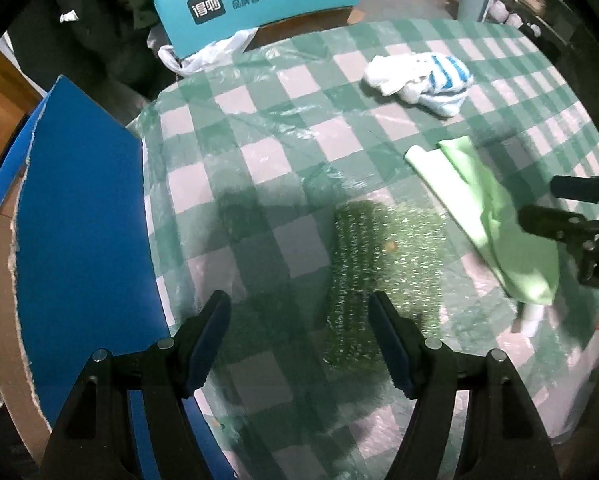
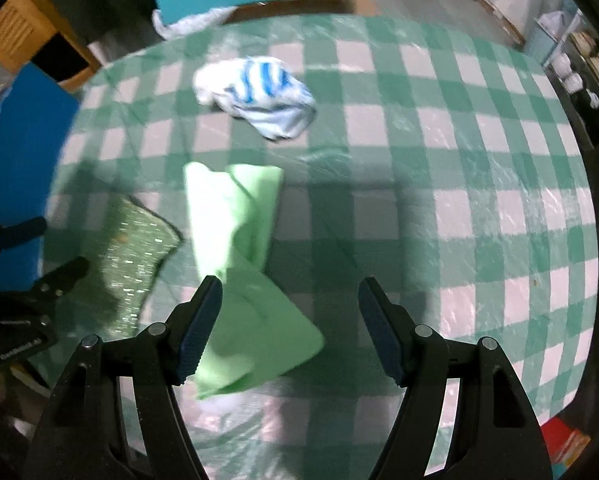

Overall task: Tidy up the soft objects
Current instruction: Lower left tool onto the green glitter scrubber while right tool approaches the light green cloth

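On the round table under its green-and-white checked plastic cover (image 2: 459, 208), a light green folded cloth (image 2: 235, 264) lies with its long axis running from the near edge toward the table's middle. The right gripper (image 2: 289, 320) hangs above its near end, jaws spread and empty. Beside the cloth lies a dark green glittery scouring cloth (image 1: 363, 276), long axis near-to-far, under the left gripper (image 1: 299, 336), likewise released. Farther off sits a crumpled blue-and-white striped towel (image 2: 259, 96).
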`<state>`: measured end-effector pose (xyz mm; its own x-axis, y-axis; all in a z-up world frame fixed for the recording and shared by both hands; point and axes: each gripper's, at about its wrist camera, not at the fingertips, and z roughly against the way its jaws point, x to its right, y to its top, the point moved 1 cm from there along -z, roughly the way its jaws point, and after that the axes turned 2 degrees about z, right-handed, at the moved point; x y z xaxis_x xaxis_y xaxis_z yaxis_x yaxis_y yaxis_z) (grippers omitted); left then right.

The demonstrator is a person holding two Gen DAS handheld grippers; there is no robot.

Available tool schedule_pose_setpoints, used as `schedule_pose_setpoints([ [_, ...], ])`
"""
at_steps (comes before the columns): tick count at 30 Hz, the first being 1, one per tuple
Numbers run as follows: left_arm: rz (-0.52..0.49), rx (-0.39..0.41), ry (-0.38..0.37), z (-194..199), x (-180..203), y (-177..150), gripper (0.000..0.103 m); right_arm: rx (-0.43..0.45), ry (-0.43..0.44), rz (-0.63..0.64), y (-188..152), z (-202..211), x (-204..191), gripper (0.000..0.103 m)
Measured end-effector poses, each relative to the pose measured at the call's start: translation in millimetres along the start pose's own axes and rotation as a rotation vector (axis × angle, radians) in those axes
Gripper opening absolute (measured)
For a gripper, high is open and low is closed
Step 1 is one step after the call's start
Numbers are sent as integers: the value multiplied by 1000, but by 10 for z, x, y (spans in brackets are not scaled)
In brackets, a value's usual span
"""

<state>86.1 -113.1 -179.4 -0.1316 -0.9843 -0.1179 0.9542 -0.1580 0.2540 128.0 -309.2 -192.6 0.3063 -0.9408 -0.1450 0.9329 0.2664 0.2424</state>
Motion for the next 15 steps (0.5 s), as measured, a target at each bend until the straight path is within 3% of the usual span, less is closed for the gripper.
schedule_pose_setpoints([
  [8,-3,1,-76,23,111,-22,79,-25,33,53,-35,-87,-293,72],
  [15,-8,-8,-82,-5,154,-22,79,-43,-1,96,-78,-125,-425,72],
])
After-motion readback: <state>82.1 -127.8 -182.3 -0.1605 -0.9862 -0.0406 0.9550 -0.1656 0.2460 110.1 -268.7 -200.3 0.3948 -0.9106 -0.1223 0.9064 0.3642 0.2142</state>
